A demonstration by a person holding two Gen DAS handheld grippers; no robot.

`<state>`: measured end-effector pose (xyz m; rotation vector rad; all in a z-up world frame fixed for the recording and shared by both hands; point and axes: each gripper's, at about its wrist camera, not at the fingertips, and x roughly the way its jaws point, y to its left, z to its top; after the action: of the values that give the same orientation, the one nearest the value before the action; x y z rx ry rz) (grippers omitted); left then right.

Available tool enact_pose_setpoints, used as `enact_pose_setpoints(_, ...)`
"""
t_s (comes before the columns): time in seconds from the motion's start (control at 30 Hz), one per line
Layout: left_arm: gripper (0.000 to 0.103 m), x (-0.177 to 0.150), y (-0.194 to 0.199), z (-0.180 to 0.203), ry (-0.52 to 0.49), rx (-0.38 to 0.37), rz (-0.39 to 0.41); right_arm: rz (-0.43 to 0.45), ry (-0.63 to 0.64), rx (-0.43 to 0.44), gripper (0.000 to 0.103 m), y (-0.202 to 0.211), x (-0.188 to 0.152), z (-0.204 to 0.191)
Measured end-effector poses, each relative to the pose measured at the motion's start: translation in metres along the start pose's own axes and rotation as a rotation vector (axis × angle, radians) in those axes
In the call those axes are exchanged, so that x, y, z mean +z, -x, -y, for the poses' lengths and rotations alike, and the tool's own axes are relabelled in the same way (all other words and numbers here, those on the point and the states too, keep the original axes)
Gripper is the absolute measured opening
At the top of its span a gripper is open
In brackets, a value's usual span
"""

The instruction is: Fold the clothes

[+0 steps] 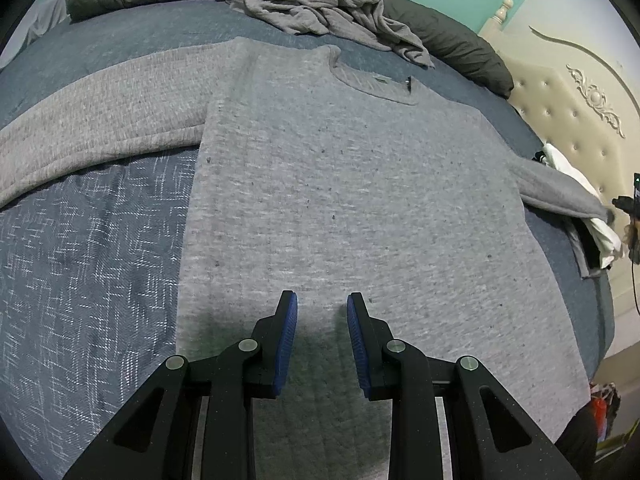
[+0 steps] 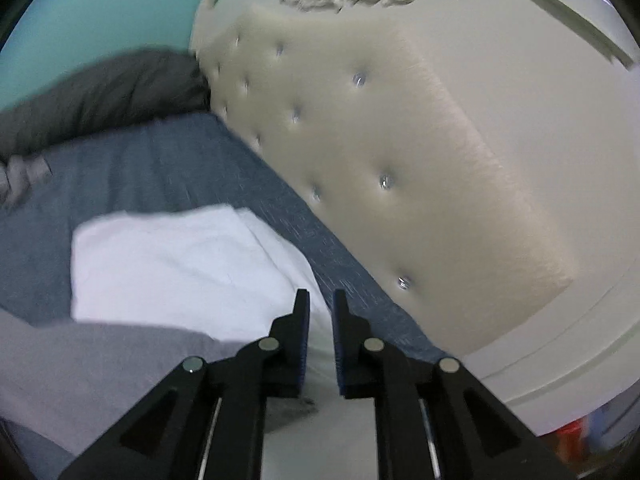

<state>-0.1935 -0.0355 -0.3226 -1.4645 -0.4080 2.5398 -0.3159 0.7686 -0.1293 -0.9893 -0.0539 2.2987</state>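
The grey sweater [image 1: 340,184] lies flat and face up on the bed [image 1: 80,248], its collar far from the camera, one sleeve [image 1: 100,120] spread out to the left and the other sleeve [image 1: 560,192] reaching to the right edge of the bed, where it lies over a folded white garment [image 2: 172,264]. The left hand-held gripper [image 1: 322,304] hovers above the lower part of the sweater with its blue pads apart, and it holds nothing. The right hand-held gripper [image 2: 321,300] is near the headboard [image 2: 400,168], over the white garment and the end of the grey sleeve; its fingers have a narrow gap between them and no cloth is inside. I judge that the folding has not started, so the first step is probably to bring a sleeve across the chest. To do it well, each gripper should pinch only the sleeve near the cuff, not the white garment under it, then lift a little and carry it inward so the body stays smooth. A heap of other grey clothes [image 1: 320,12] waits behind the collar.
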Motion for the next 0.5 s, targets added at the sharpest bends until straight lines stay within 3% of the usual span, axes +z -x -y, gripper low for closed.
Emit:
enact_pose_setpoints(0.07, 0.028, 0.0, 0.001, 0.0, -0.001, -0.002, 0.001, 0.028, -0.029, 0.02, 0.019, 0.01, -0.001, 0.001)
enact_pose_setpoints(0.17, 0.028, 0.0, 0.002, 0.003, -0.004, -0.009, 0.003, 0.038, -0.042, 0.159, 0.02, 0.026, -0.009, -0.014)
enact_pose_setpoints(0.33, 0.03, -0.001, 0.007, 0.005, -0.004, -0.013, 0.015, 0.08, -0.009, 0.37, 0.022, 0.061, -0.038, -0.065)
enact_pose_setpoints(0.5, 0.031, -0.004, 0.011, 0.001, 0.008, -0.015, 0.019, 0.068, -0.045, 0.542, 0.028, 0.087, -0.06, -0.124)
